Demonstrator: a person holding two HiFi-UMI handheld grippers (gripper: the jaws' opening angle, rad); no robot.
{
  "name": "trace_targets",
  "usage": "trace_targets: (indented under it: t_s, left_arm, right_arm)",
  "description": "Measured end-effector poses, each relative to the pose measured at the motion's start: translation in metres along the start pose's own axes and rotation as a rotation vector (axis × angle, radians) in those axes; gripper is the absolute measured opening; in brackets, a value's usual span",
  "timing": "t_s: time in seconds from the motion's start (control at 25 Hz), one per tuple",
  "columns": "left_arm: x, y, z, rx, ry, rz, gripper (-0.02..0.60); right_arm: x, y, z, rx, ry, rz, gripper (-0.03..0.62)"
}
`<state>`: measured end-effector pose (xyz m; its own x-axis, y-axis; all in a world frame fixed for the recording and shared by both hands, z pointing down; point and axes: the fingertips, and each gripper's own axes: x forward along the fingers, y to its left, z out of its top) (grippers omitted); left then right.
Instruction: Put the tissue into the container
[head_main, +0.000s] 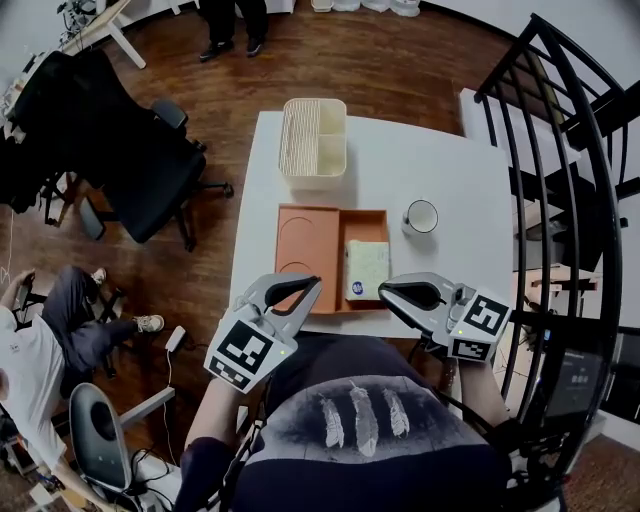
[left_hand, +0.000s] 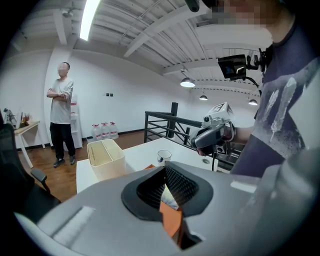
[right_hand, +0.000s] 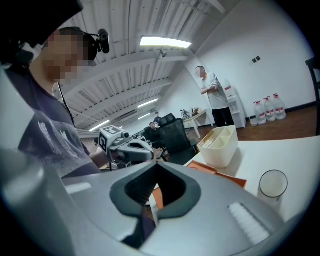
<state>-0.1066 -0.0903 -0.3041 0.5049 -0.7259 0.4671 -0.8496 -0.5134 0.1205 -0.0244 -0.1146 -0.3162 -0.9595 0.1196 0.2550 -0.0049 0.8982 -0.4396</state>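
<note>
The tissue pack (head_main: 366, 268), pale green and white, lies in the right half of an orange tray (head_main: 305, 232) near the table's front edge. The cream ribbed container (head_main: 313, 140) stands at the far side of the table; it also shows in the left gripper view as container (left_hand: 106, 159) and in the right gripper view as container (right_hand: 220, 146). My left gripper (head_main: 316, 282) hovers over the tray's front left corner, shut and empty. My right gripper (head_main: 384, 289) hangs just right of the tissue pack's near end, also shut with nothing in it. Both jaw pairs meet at their tips, left gripper (left_hand: 164, 168) and right gripper (right_hand: 156, 161).
A white cup (head_main: 421, 216) stands right of the tray. A black stair railing (head_main: 565, 180) runs along the table's right side. Black office chairs (head_main: 150, 170) stand to the left. One person (left_hand: 61, 115) stands beyond the table, another sits at the left (head_main: 40, 340).
</note>
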Motion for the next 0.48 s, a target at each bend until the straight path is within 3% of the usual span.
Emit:
trace_targets:
  t_s: [0.48]
  left_arm:
    - [-0.005, -0.016, -0.006, -0.025, 0.04, -0.036, 0.014]
  right_arm:
    - [-0.001, 0.008, -0.015, 0.081, 0.045, -0.054, 0.003]
